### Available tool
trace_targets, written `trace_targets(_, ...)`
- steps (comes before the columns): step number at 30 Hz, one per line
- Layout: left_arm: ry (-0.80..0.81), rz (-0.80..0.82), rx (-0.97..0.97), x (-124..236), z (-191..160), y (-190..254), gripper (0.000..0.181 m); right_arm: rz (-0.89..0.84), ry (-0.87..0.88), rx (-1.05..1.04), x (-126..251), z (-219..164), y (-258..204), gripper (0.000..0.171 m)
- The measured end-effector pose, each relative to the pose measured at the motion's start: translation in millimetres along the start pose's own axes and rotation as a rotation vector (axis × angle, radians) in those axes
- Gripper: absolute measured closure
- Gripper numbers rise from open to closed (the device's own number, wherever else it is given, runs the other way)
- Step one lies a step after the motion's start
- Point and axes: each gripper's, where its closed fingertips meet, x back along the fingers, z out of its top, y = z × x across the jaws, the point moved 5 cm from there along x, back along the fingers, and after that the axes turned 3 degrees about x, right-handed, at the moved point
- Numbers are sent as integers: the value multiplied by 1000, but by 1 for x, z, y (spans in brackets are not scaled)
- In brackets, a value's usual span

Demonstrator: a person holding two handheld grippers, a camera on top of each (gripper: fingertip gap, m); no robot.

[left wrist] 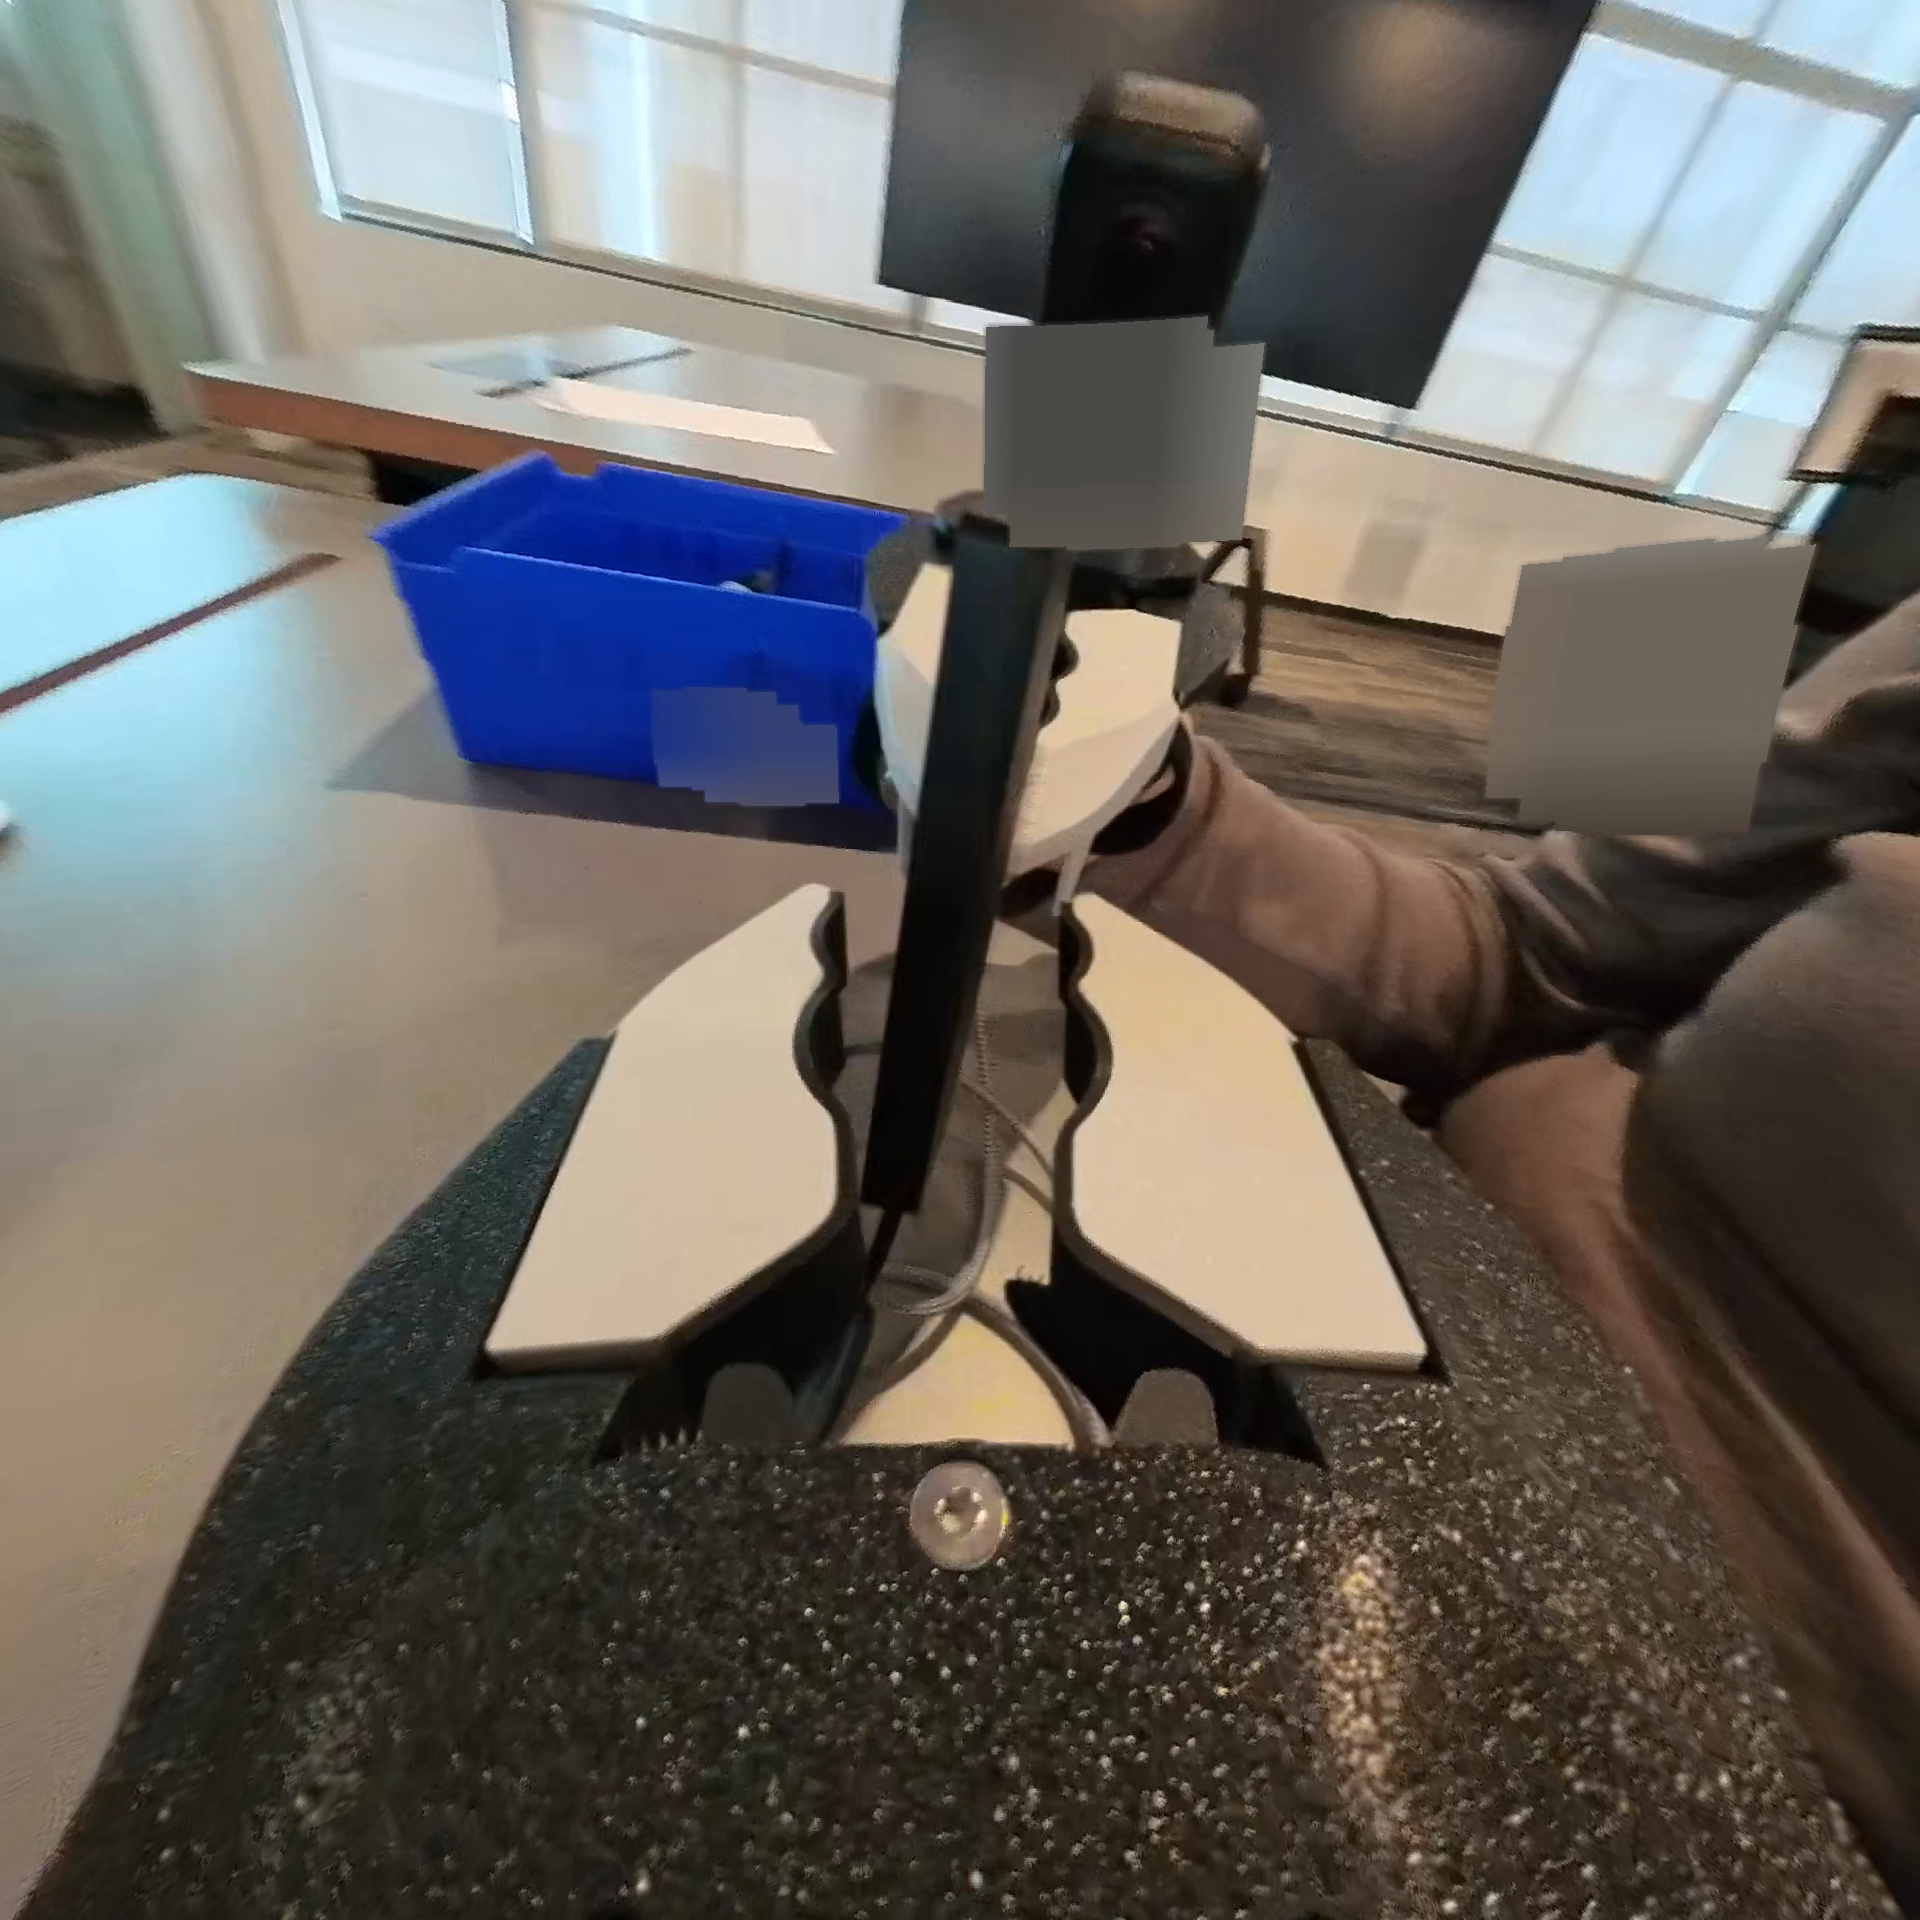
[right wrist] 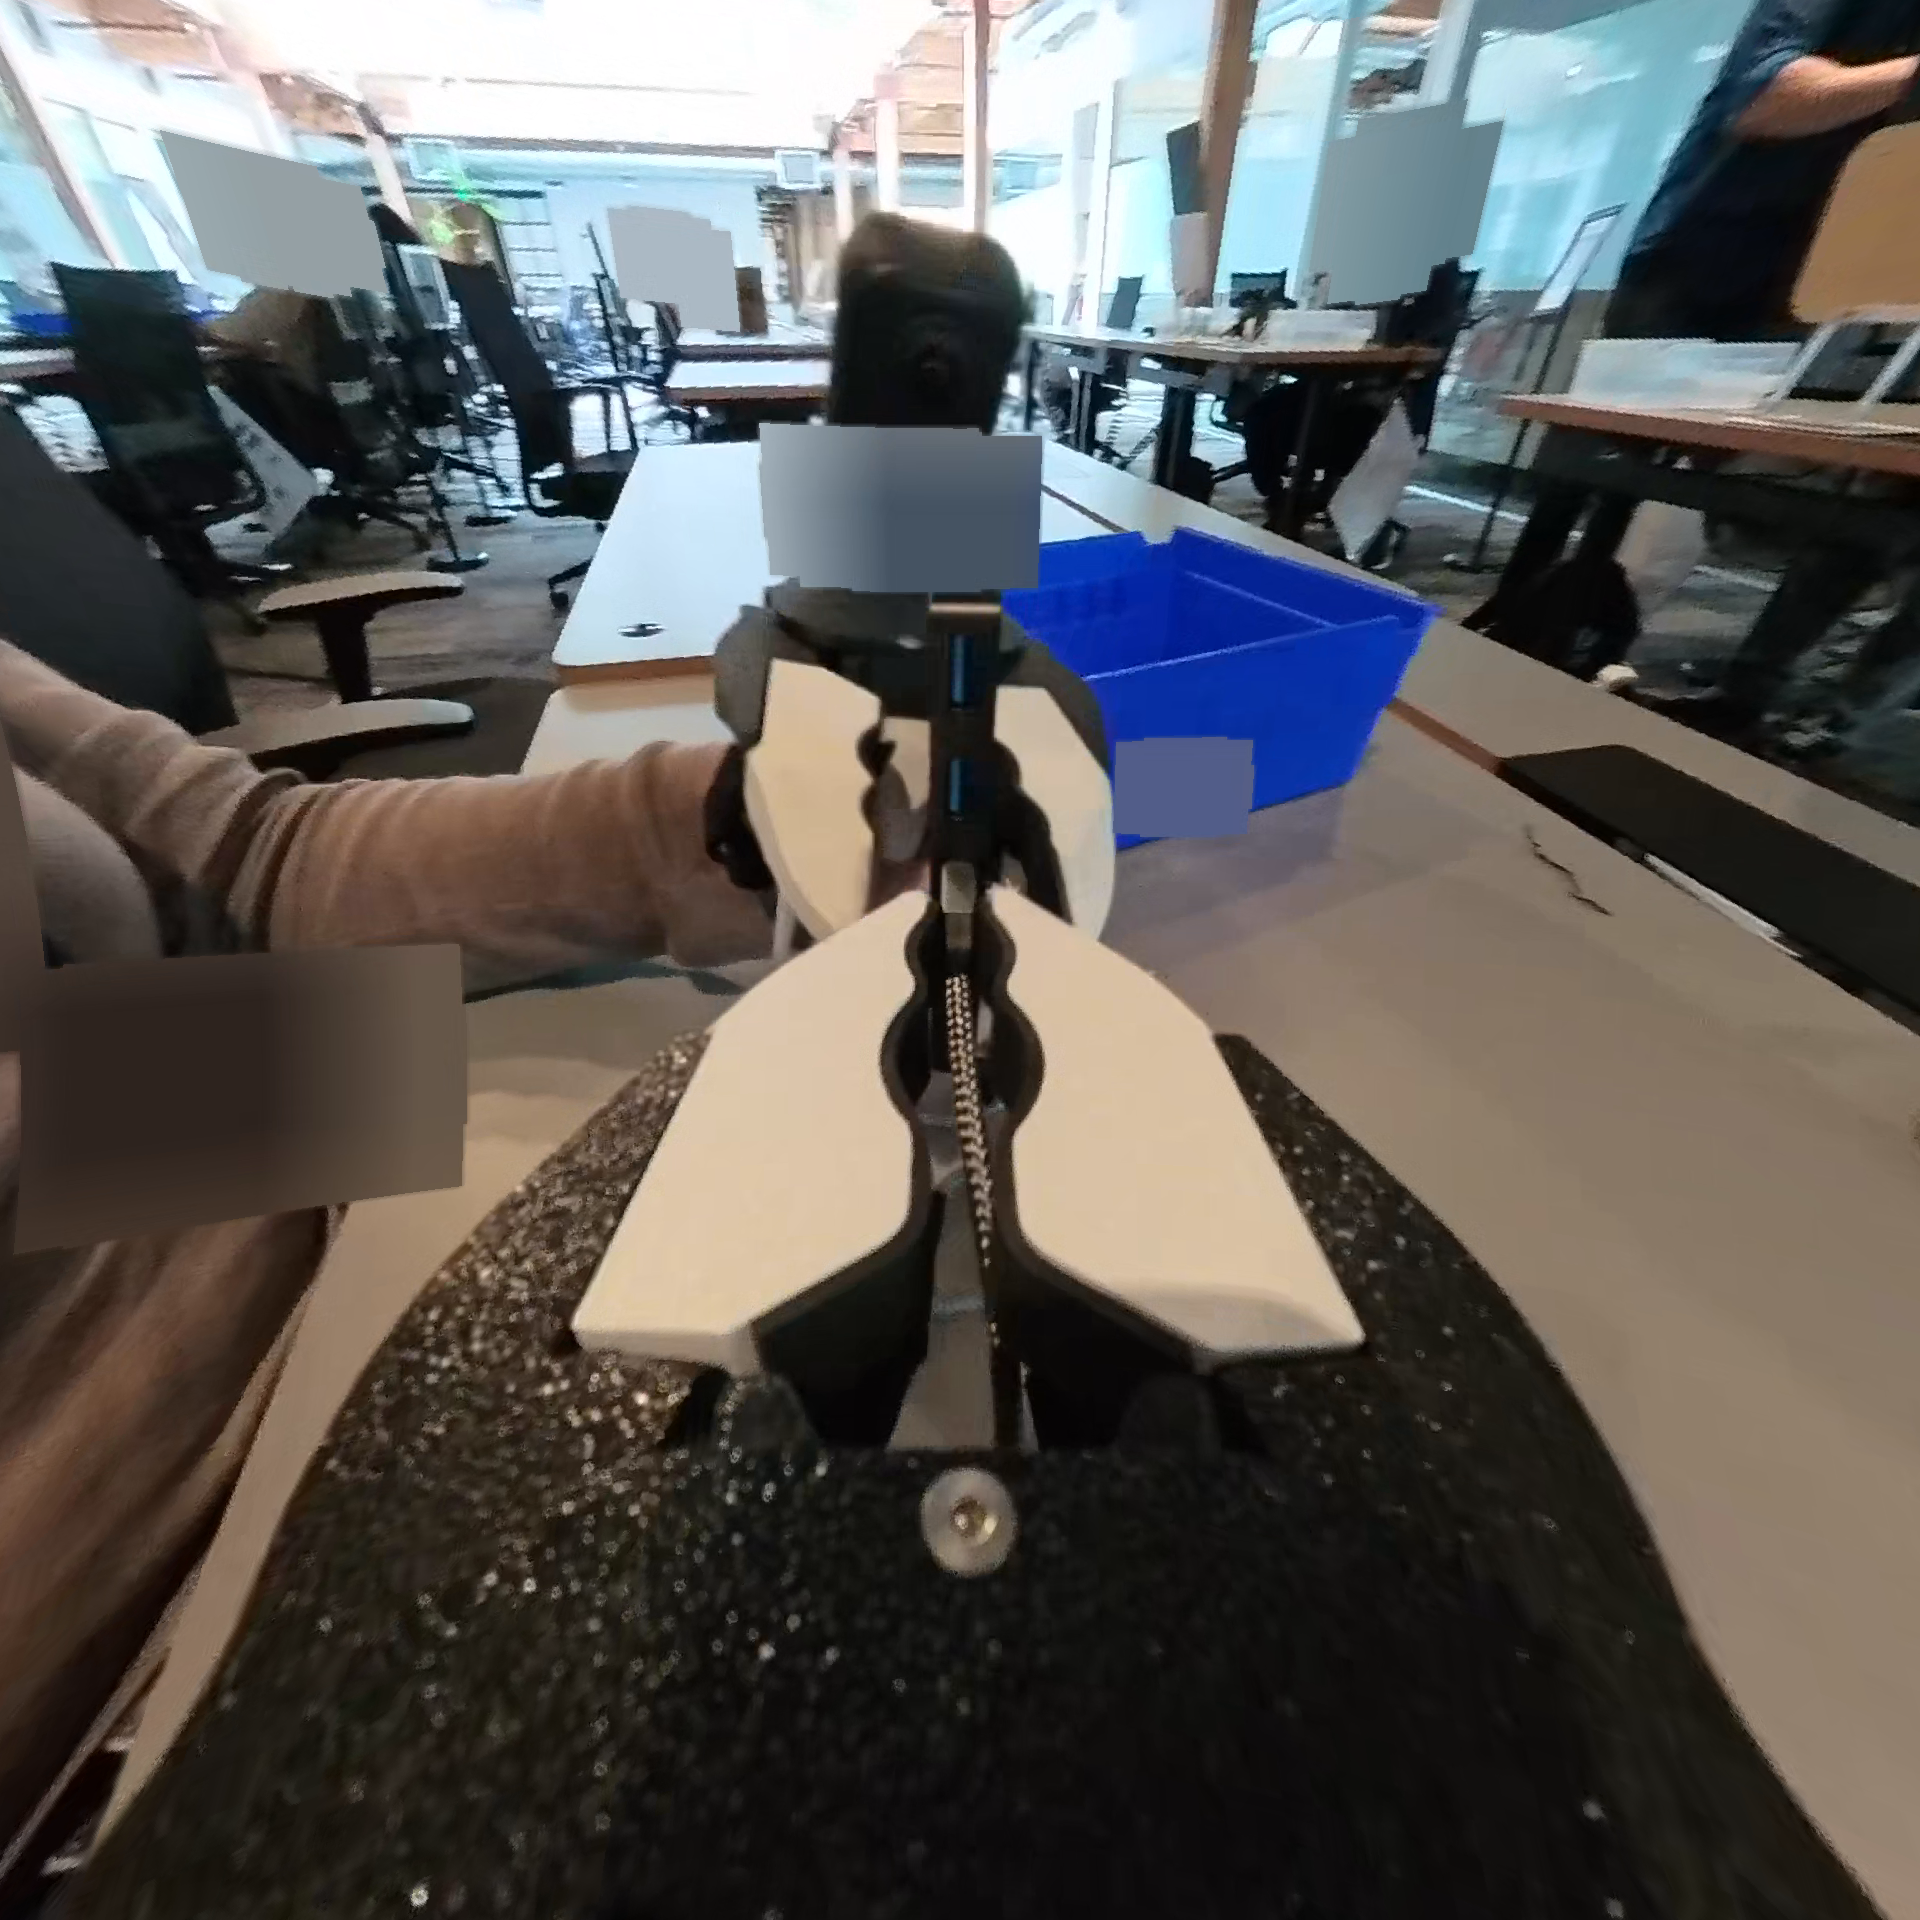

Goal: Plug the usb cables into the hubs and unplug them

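Between the left hand-held gripper fingers, apart, stands the black hub. Only the right view shows its blue ports; the right hand-held gripper clamps the plug at 6 o'clock below. No writing is readable.

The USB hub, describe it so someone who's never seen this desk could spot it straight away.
Start at the blue bin on the grey table; just in front of it the two grippers meet. The USB hub is the slim black bar standing between them, its lower end between the left gripper fingers. Blue ports down its face distinguish it from the braided cable.
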Motion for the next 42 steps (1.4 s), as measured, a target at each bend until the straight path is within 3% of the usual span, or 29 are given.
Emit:
trace_targets(2, -16, -41, -4, -2, -2, 4, 166, 38, 4, -8, -2, 1, -4, 166)
trace_targets(3, -18, -58, -14, -2, -2, 6, 168, 54, 6, -12, -1, 1, -5, 167)
trace_targets(8, -89, -179, -21, 0, -3, 23, 170, 206, 20, -39, 0, 3, -17, 166)
trace_targets(14, -54, -30, -82, 1, 2, 12, 170, 66, 5, 37, -1, 5, -8, 166)
trace_targets(19, -86, -130, -61, 1, -1, 22, 170, 192, 10, -20, 0, 4, -16, 166)
trace_targets(25, -76, -83, -82, 0, 1, 20, 170, 105, -38, 64, 2, 6, -14, 166)
trace_targets(29, -126, -166, -58, -1, -6, 26, 170, 222, -67, 15, 3, 0, -20, 165)
trace_targets(35, 84, -44, -121, 0, 14, 17, 170, 84, 77, 43, 5, 13, -9, 166)
trace_targets(39, 186, -106, -60, 3, 21, 20, 171, 147, 234, -69, 2, 18, -8, 166)
trace_targets(42, 159, -128, -45, 3, 17, 19, 171, 146, 186, -48, 2, 16, -8, 166)
